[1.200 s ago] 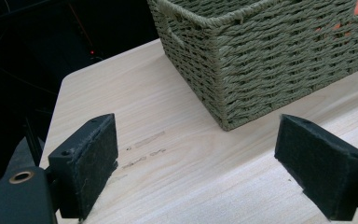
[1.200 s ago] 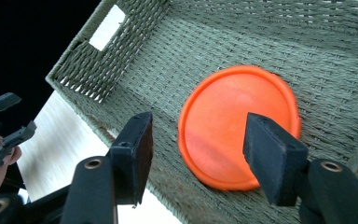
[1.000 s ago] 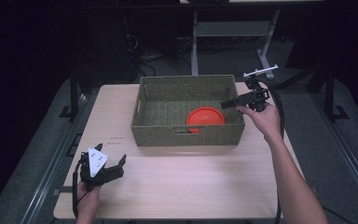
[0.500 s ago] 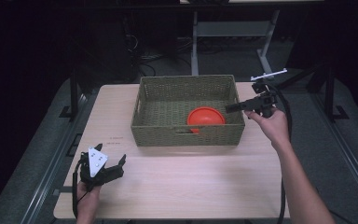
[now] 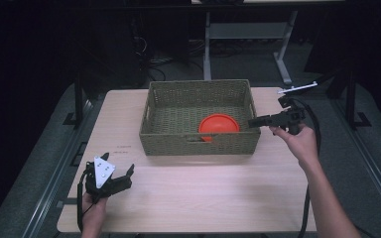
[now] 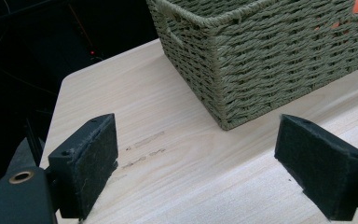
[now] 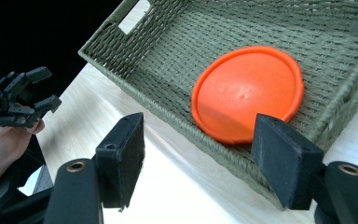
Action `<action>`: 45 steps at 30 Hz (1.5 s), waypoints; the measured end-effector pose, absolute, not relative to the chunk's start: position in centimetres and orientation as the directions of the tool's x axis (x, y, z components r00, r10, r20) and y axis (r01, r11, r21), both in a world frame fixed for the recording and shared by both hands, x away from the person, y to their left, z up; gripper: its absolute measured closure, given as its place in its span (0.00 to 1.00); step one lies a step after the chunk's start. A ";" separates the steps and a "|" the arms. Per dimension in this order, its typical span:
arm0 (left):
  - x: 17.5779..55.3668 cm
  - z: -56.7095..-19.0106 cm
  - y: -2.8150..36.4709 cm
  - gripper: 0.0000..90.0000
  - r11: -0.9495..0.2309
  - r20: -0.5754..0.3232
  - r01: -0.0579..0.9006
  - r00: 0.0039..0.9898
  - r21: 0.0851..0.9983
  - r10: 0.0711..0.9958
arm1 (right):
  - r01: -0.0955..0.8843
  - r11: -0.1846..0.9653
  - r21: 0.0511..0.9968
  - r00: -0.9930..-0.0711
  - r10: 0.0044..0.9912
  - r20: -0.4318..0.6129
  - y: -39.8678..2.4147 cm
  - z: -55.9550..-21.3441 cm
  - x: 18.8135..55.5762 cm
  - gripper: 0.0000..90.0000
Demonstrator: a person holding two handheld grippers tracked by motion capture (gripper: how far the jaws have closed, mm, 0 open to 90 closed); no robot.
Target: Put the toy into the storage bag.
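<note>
While basket (image 5: 198, 144) holds disc (image 5: 219, 124), bare table (image 5: 203, 198)

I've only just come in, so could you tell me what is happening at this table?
A person works with tongs in each hand. An orange disc lies in the woven basket. The right tongs, open and empty, jaws just widened, have drawn back beyond the basket's right rim. The left tongs rest open near the table's front left corner.

One woven basket (image 5: 198, 144), one orange disc (image 5: 219, 124) (inside), two hand-held grippers.
</note>
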State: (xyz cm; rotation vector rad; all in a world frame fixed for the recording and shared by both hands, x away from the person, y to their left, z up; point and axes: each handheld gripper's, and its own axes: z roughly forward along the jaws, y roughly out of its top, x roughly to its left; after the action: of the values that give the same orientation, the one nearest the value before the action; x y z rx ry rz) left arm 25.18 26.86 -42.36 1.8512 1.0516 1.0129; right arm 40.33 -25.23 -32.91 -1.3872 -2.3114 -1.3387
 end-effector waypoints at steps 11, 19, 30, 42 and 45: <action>25.2 -42.4 26.9 0.14 -0.364 0.257 0.296 0.344 0.883 0.903 | 0.746 0.188 0.639 -0.586 0.641 0.496 -26.0 -33.2 38.6 0.37; 25.2 -42.4 26.9 0.14 -0.367 0.260 0.297 0.345 0.881 0.902 | 0.747 0.190 0.638 -0.590 0.632 0.502 -26.9 -33.9 37.3 0.35; 25.2 -42.4 26.9 0.14 -0.367 0.262 0.297 0.340 0.881 0.903 | 0.741 0.173 0.649 -0.594 0.621 0.512 -28.5 -35.1 35.5 0.32; 25.2 -42.4 26.9 0.14 -0.358 0.254 0.299 0.336 0.885 0.907 | 0.754 0.169 0.635 -0.582 0.620 0.526 -29.8 -37.0 34.2 0.31; 25.2 -42.4 26.8 0.14 -0.354 0.251 0.297 0.334 0.887 0.908 | 0.762 0.180 0.622 -0.576 0.627 0.525 -30.0 -37.5 34.0 0.31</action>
State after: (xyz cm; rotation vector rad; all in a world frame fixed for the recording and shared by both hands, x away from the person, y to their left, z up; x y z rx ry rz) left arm 25.16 26.84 -42.42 1.8358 1.0654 1.0132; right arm 33.95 -30.00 -37.50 -1.3623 -2.2934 -1.3544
